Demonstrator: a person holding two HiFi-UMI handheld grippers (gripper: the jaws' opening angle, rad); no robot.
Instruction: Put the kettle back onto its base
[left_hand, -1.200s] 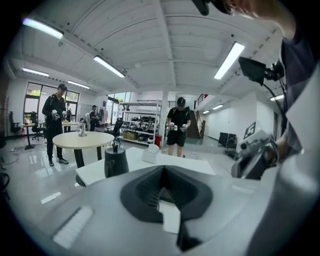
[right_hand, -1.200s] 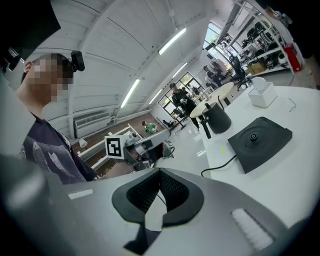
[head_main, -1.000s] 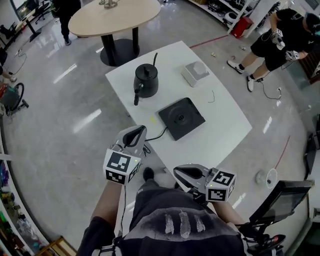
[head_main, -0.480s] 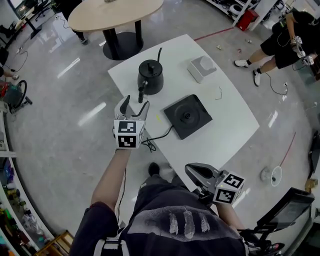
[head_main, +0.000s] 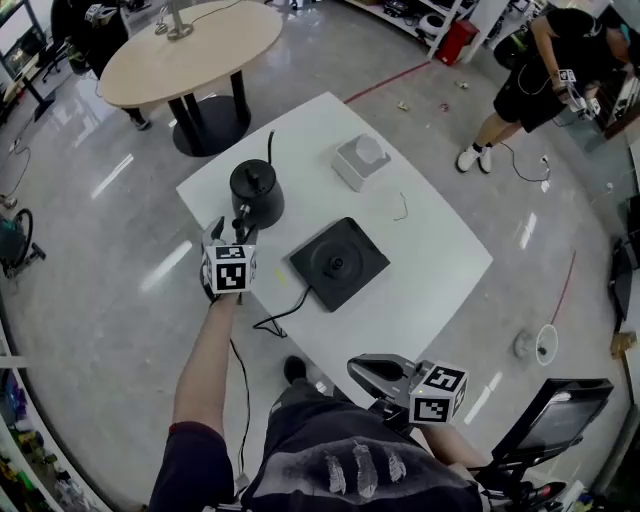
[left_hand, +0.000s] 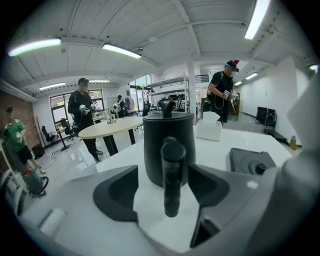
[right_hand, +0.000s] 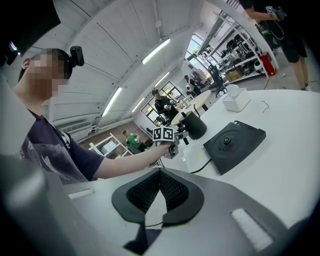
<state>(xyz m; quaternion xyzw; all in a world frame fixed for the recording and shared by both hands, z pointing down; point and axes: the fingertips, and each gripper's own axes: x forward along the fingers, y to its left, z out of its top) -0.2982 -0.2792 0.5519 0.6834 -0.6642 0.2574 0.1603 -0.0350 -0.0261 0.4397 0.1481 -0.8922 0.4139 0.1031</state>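
left gripper (head_main: 232, 230): arm stretched out far-left, jaws just opened, held apart either side of the handle (left_hand: 171, 175) of the kettle (head_main: 256, 192), not pressed | right gripper (head_main: 365, 368): held near the body, jaws together | kettle: stood on desk (head_main: 430, 250), left of base (head_main: 338, 263), apart | change: left gripper carried from near edge to kettle

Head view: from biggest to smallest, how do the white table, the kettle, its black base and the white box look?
1. white table
2. black base
3. kettle and white box: these two look about the same size, so I won't rank them.
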